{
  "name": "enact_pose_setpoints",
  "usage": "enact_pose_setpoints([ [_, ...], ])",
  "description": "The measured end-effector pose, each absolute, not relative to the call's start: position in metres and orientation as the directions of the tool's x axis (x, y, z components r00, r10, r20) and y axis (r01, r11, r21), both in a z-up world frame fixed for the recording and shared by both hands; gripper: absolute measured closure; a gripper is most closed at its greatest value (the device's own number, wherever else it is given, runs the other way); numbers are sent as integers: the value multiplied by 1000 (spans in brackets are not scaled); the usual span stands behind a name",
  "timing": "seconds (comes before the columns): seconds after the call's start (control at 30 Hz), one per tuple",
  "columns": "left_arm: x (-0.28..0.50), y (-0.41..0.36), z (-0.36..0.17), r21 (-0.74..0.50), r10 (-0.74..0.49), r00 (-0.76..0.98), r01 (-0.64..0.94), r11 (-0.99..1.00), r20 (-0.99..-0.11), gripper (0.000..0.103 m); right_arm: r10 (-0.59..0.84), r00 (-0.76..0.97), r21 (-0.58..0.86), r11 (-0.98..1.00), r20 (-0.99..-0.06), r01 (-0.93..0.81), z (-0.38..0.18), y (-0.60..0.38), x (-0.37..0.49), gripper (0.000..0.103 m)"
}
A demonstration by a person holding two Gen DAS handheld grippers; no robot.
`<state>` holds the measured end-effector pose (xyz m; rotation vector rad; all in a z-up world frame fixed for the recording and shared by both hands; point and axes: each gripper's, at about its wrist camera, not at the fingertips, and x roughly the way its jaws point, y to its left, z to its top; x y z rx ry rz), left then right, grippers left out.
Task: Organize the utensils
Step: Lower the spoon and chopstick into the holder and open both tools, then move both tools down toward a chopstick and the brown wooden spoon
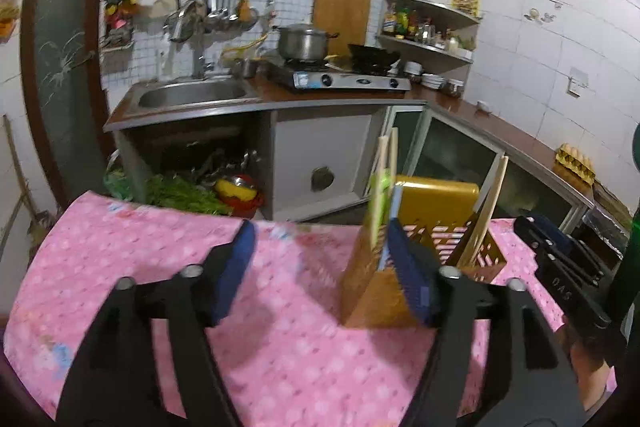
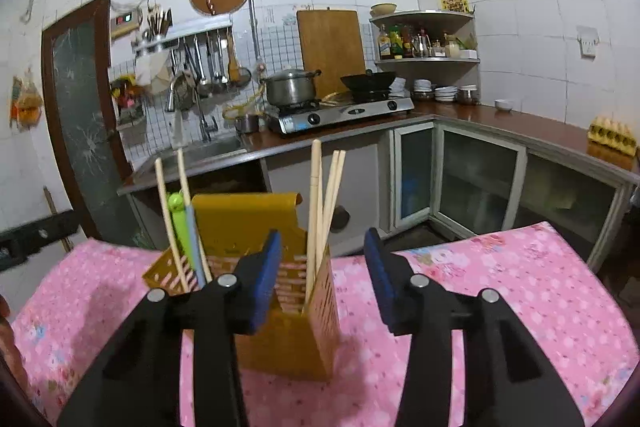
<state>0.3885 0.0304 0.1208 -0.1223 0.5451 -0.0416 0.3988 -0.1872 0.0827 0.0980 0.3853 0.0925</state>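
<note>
Pink-clothed tabletop (image 2: 500,287) carries the yellow utensil holder (image 2: 280,339), chopsticks (image 2: 320,211) upright inside. Left tool (image 1: 324,267) spread wide, empty, holder at its 3 o'clock. Right tool (image 2: 324,275) part-spread, empty, holder at 9 o'clock.

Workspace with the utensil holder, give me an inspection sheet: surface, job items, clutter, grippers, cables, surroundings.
Surface: pink floral tablecloth, bare apart from the holder.
Job's things: yellow utensil holder upright; chopsticks and green-handled utensil stand in it.
Clutter: nothing seen on the cloth.
Grippers: left gripper open, empty; right gripper open, empty.
Cables: nothing seen.
Surroundings: sink, gas stove with pot and wok.
</note>
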Motion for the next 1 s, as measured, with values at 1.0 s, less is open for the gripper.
enact_pose_setpoints([
  [1.0,254,116,-1,-44,93,694,-177,983,-714,5,134,796,66,991,-590,-118,-5,-125,255,35],
])
